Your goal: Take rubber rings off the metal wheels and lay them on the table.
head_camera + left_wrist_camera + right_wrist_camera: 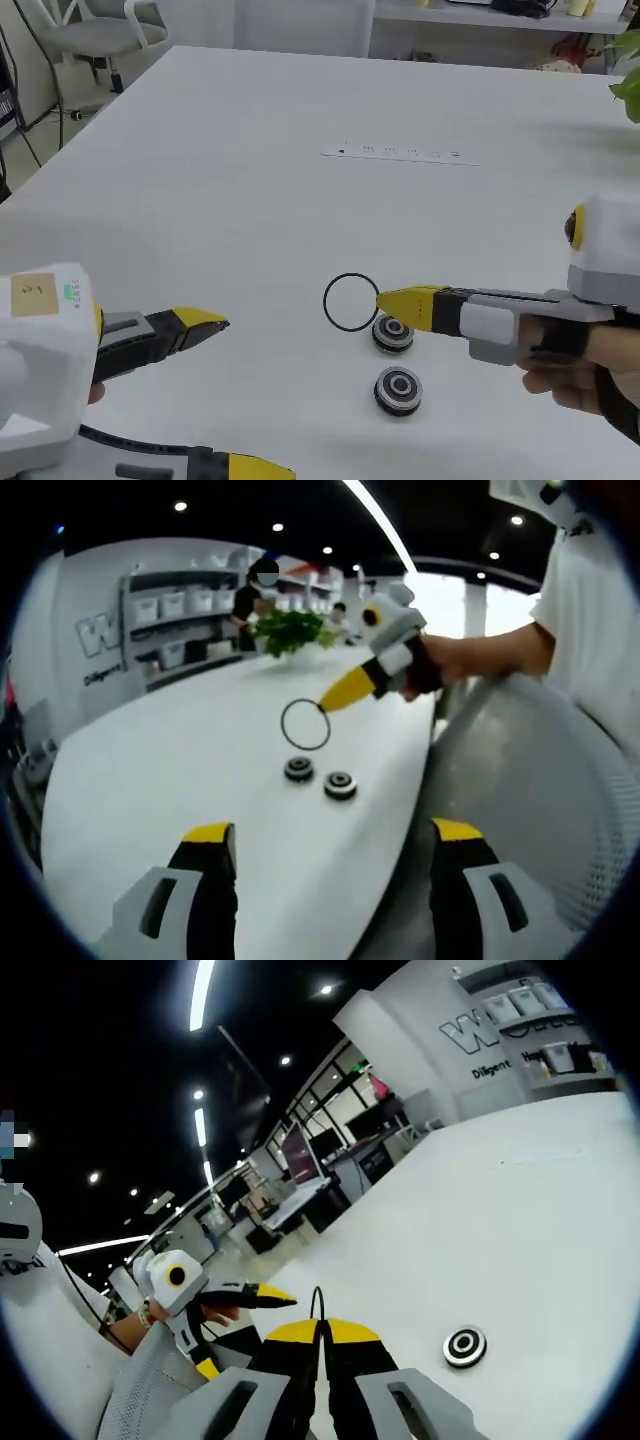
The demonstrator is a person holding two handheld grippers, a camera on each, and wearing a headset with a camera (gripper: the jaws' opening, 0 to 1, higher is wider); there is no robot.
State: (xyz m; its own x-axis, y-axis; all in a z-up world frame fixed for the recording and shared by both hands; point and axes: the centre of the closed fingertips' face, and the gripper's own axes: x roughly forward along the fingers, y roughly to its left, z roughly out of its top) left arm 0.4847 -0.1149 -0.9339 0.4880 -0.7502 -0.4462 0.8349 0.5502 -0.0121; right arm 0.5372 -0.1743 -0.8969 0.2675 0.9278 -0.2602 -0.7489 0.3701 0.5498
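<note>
A thin black rubber ring [325, 301] hangs just above the white table [250, 150], pinched at its right edge by my right gripper [382, 300], which is shut on it. Two metal wheels with dark rims lie below the ring, one [392, 334] right under the gripper tip and one [399, 389] nearer to me. My left gripper [245, 395] stands open at the lower left, well apart from them. In the left gripper view the ring [282, 725] and both wheels [298, 769] [340, 785] lie ahead of the open left gripper [332, 832]. The right gripper view shows the ring [318, 1305] edge-on.
A flush socket strip [400, 153] sits in the table's far middle. An office chair [90, 35] stands beyond the far left corner, and a green plant [630, 70] at the far right edge. The table's near edge runs close to the left gripper.
</note>
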